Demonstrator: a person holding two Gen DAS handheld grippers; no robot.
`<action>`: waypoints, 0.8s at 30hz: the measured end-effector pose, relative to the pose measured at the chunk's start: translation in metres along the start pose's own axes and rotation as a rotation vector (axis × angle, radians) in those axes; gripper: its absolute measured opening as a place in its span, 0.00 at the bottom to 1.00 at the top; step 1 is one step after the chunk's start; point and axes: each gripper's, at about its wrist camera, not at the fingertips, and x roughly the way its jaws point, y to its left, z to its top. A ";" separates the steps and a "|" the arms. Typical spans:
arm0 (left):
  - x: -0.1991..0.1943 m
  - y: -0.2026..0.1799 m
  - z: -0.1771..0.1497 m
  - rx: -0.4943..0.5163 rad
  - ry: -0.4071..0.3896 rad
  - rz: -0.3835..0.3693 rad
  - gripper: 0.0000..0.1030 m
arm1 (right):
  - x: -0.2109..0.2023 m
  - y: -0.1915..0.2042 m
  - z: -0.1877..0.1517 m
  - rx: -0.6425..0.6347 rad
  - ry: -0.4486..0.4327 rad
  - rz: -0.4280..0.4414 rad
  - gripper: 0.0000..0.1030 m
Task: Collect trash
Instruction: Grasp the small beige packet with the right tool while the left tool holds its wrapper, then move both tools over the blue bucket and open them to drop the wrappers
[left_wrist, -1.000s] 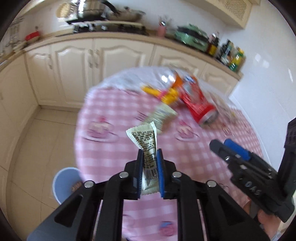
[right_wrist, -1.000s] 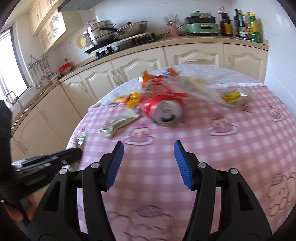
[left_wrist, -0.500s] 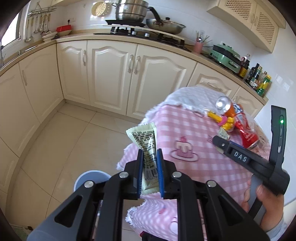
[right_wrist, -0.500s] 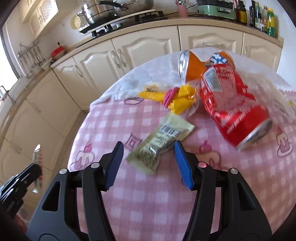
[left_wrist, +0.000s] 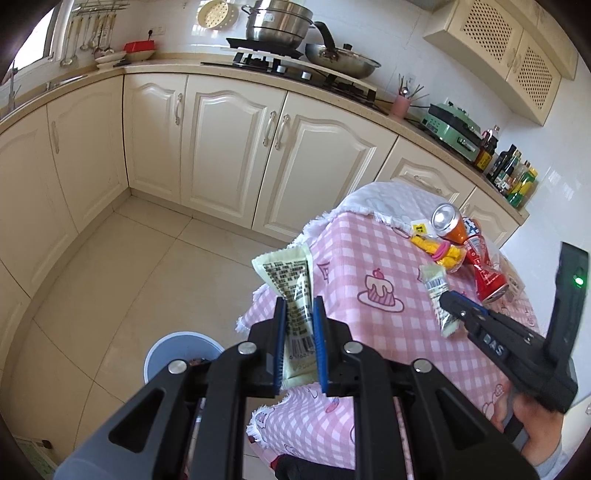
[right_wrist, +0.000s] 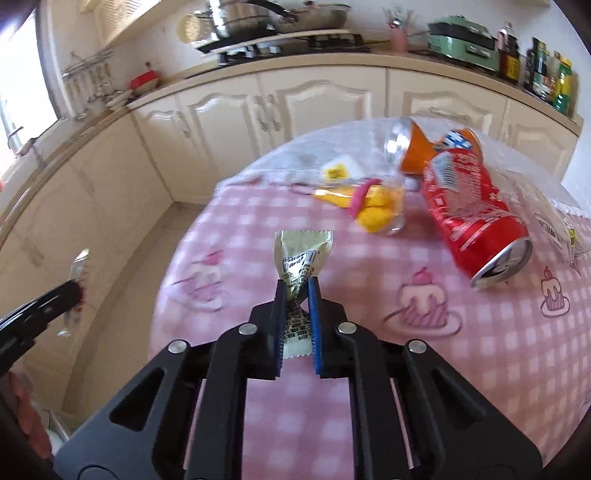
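The table (left_wrist: 373, 258) has a pink checked cloth. The blue bin (left_wrist: 177, 350) stands on the floor just beside the table. A red can (right_wrist: 469, 214) lies on its side on the table, touching an orange can (right_wrist: 424, 147) behind it. The left gripper (left_wrist: 298, 325) pinches a pale wrapper (left_wrist: 291, 284) beyond the table's edge, above the floor near the bin. The right gripper (right_wrist: 295, 310) pinches a second wrapper (right_wrist: 301, 258) over the table, near the red can.
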 end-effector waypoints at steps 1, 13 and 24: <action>-0.003 0.003 -0.001 -0.004 -0.001 0.002 0.13 | -0.004 0.009 0.000 -0.016 -0.007 0.005 0.07; -0.023 0.060 -0.014 -0.060 0.009 0.033 0.13 | -0.012 0.099 -0.002 -0.142 -0.026 0.152 0.07; 0.012 0.134 -0.039 -0.143 0.143 0.115 0.14 | 0.061 0.191 -0.040 -0.266 0.113 0.241 0.07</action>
